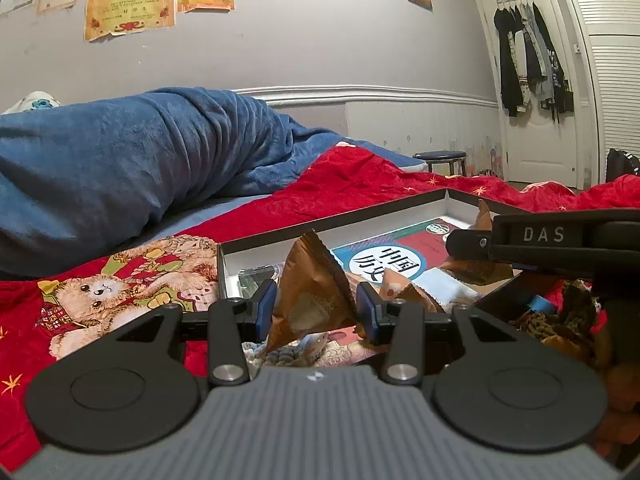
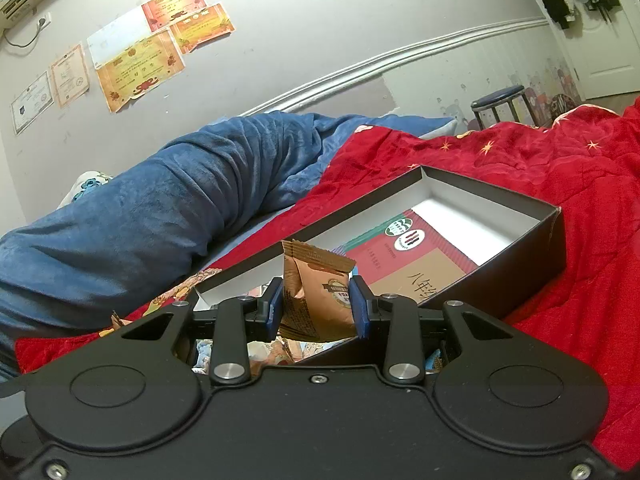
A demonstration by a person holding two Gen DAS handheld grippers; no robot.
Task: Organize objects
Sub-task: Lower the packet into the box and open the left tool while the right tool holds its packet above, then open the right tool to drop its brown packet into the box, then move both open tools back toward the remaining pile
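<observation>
Left gripper (image 1: pixel 316 306) jaws straddle a brown packet (image 1: pixel 312 292) over the box (image 1: pixel 332 222).

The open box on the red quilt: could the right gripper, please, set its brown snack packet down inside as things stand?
Probably yes. The right gripper holds the brown snack packet just at the open box, whose top is uncovered; books lie flat inside, leaving room above them.

Both wrist cameras sit low over the red quilted bed cover (image 1: pixel 360 184), facing the grey wall (image 1: pixel 320 40). Both closely share the shallow dark cardboard box (image 2: pixel 532 256); left view sits further left.
</observation>
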